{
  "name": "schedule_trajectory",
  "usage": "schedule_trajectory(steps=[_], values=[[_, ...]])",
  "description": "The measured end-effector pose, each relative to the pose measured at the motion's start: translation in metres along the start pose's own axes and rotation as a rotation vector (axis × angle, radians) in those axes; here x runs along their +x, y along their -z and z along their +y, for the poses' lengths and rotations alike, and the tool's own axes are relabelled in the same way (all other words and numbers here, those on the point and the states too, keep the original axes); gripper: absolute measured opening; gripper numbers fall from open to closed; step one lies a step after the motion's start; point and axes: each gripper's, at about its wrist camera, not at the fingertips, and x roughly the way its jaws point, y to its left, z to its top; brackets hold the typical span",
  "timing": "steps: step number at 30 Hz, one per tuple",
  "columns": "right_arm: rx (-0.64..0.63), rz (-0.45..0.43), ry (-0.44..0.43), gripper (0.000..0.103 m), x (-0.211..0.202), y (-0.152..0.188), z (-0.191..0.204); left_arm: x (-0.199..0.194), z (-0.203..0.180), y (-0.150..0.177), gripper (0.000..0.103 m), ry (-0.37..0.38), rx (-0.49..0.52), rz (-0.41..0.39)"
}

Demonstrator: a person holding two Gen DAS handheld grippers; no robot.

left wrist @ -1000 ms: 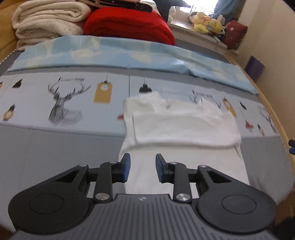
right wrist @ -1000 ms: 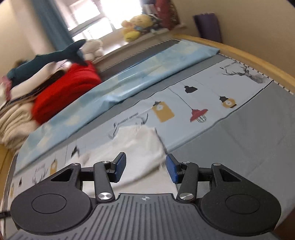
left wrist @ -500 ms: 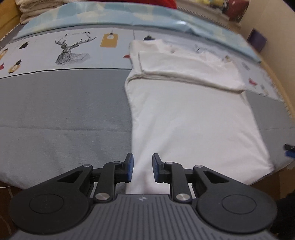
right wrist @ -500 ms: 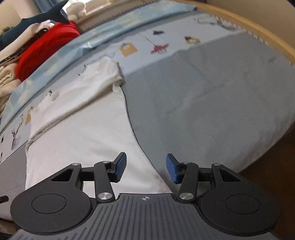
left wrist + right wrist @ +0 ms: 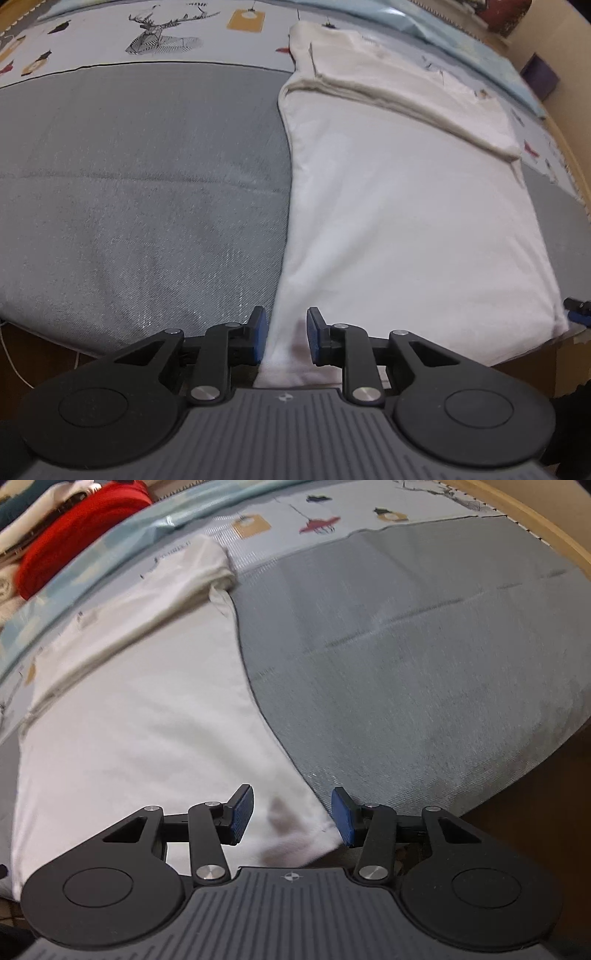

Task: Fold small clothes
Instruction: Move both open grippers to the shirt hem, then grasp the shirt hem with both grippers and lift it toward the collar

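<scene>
A white garment [image 5: 406, 221] lies flat on the bed, its far part folded over into a thick band [image 5: 399, 92]. My left gripper [image 5: 285, 325] points steeply down at the near left corner of the hem. That corner lies between its blue pads [image 5: 258, 328], which do not press on it, and the jaws are opening. In the right wrist view the same garment [image 5: 147, 720] fills the left half. My right gripper [image 5: 291, 808] stands open over the near right corner, with the cloth between its jaws and clear of both pads [image 5: 341, 819].
The bed has a grey cover [image 5: 147, 192] and a printed sheet [image 5: 166, 33] further back. A light blue quilt [image 5: 122, 542] and a red blanket [image 5: 74, 528] lie at the far side. A wooden bed frame [image 5: 546, 520] runs along the right. The mattress's front edge [image 5: 535, 775] is close.
Both grippers have sunk and tipped down towards the garment's near hem. The hem corners now lie between their jaws, and the room behind has left the view.
</scene>
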Motion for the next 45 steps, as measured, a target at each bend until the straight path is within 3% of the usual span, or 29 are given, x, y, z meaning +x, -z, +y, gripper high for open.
schedule_trajectory(steps=[11,17,26,33,35,36,37,39,45], values=[[-0.008,0.062,0.051,0.049,0.017,0.004,-0.001,0.025,0.004,-0.002,0.026,-0.037,-0.017,0.087],[-0.05,0.064,0.068,0.052,0.023,0.005,0.006,0.026,0.001,0.0,0.027,-0.043,-0.005,0.08],[-0.067,0.06,0.065,0.049,0.024,0.006,0.007,0.025,-0.001,0.0,0.027,-0.046,0.003,0.079],[-0.086,0.06,0.048,0.036,0.024,0.007,0.009,0.027,-0.001,0.0,0.027,-0.047,0.012,0.076],[-0.091,0.059,0.037,0.026,0.024,0.008,0.01,0.028,-0.002,-0.001,0.027,-0.048,0.017,0.075],[-0.088,0.06,0.024,0.011,0.023,0.007,0.009,0.026,-0.002,0.001,0.026,-0.047,0.019,0.074],[-0.079,0.062,0.005,0.006,0.023,0.007,0.008,0.025,-0.003,0.001,0.025,-0.048,0.022,0.072],[-0.079,0.056,-0.009,0.006,0.02,0.007,0.008,0.024,-0.004,0.002,0.006,-0.037,0.034,0.068],[-0.045,-0.042,-0.117,0.005,-0.016,-0.001,0.008,-0.002,-0.007,-0.001,0.002,0.027,0.039,0.021]])
